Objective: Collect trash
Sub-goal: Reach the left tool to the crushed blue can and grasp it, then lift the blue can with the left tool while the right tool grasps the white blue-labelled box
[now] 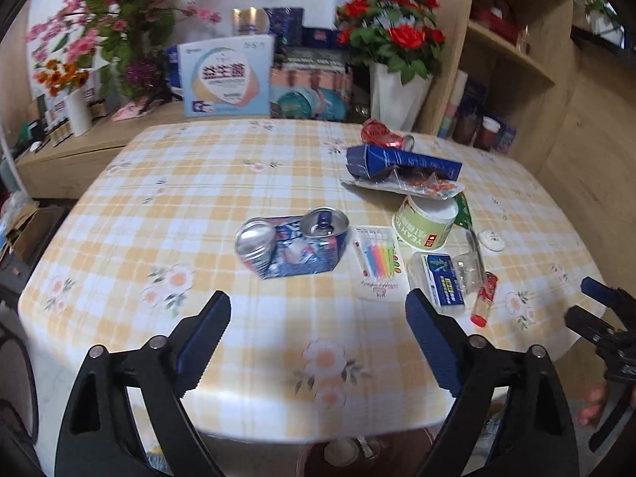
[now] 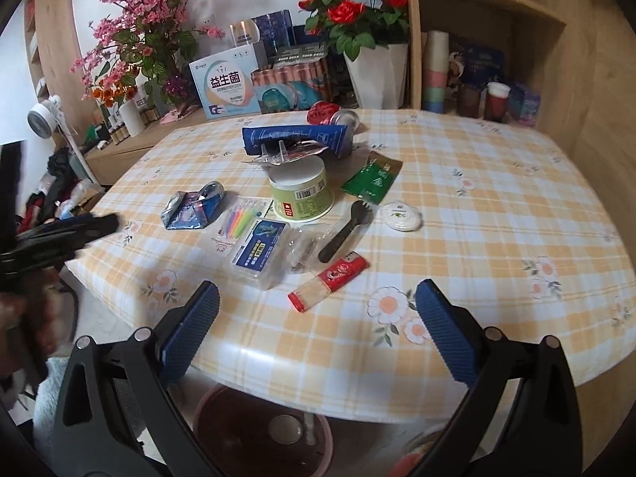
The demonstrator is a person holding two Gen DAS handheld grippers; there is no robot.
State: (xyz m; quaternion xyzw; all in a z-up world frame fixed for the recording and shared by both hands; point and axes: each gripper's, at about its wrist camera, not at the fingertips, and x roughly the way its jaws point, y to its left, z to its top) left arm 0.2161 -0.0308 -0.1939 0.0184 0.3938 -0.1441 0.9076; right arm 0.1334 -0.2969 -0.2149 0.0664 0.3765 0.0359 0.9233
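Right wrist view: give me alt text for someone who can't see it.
The open right gripper hovers over the near edge of a yellow-checked table strewn with trash: a red-capped tube, a green cup, a crushed can.

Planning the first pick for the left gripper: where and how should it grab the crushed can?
Grip the crushed can across its flattened middle, coming down from above. It lies on its side on the table, squashed, with its round ends bulging, so the middle is the thinnest span. The left gripper is open, nearly in line, and holds nothing. Probably turn the jaws to straddle the short width.
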